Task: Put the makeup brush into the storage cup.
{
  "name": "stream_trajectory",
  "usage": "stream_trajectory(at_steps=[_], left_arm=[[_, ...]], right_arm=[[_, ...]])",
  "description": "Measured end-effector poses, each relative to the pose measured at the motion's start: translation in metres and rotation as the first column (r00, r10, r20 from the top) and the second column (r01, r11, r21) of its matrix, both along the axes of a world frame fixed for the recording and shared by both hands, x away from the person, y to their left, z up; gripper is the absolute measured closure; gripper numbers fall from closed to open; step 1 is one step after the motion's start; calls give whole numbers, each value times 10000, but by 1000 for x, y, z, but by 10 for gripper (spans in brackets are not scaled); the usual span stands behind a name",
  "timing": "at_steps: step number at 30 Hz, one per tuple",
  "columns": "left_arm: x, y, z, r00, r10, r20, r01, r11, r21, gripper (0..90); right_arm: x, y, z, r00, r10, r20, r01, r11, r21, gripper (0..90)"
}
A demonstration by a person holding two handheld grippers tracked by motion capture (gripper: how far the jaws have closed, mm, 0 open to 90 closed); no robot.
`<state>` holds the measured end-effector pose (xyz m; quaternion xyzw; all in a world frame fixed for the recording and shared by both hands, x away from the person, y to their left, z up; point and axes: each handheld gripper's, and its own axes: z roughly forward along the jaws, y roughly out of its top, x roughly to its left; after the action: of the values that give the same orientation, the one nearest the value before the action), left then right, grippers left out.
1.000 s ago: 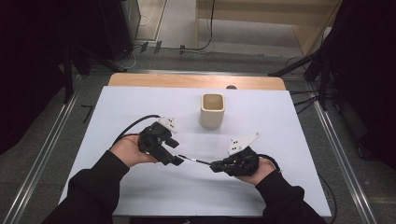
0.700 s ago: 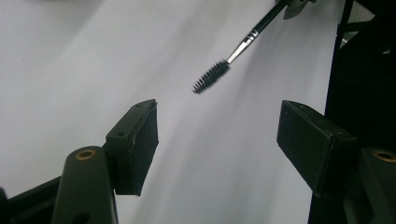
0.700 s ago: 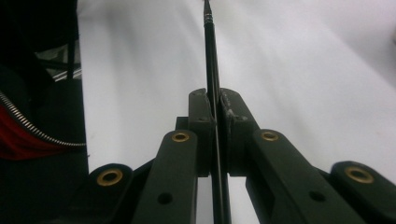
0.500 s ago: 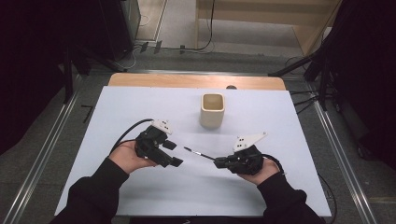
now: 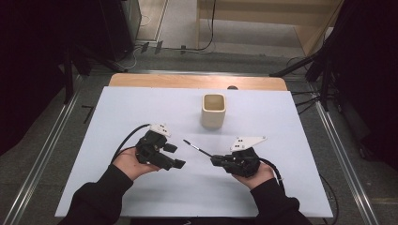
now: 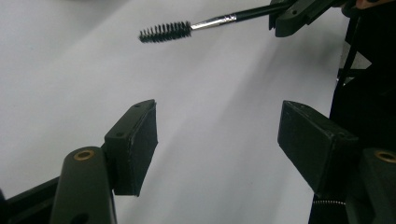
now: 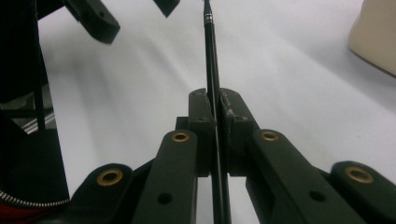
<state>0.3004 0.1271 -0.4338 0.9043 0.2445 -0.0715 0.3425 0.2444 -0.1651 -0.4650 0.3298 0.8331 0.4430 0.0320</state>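
Spoolie brush (image 6: 164, 31) sits clamped by its handle in your right gripper (image 5: 217, 161), bristles above the table (image 5: 281, 140). Left gripper (image 5: 174, 156) stands wide open, empty. Keep the handle steady; aim at the cup (image 5: 213, 110).

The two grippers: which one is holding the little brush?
The right gripper has it: its jaws are shut on the thin black handle of the little brush. The left gripper has its jaws wide apart with nothing between them.

White table (image 5: 141, 108) w/ beige cup (image 5: 213, 110)
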Motion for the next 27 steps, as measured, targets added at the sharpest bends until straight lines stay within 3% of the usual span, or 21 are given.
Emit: stream_trajectory(at_steps=[11, 16, 19, 27], left_arm=[[-7, 1, -2, 9980, 551, 294, -533, 9968, -591, 297], [-6, 0, -4, 9979, 641, -49, -643, 9961, -612, 292], [-6, 1, -4, 9971, 754, -90, -758, 9940, -790, 294], [-7, 4, -1, 9940, 1092, -99, -1096, 9855, -1298, 298]], right_arm=[[-4, 18, -4, 9974, -613, 382, 600, 9976, 355, 858], [-9, 28, -8, 9954, -809, 504, 797, 9965, 257, 858], [-10, 30, -9, 9939, -1034, 381, 1019, 9940, 409, 858], [-18, 38, -6, 9816, -1800, 636, 1740, 9806, 904, 858]])
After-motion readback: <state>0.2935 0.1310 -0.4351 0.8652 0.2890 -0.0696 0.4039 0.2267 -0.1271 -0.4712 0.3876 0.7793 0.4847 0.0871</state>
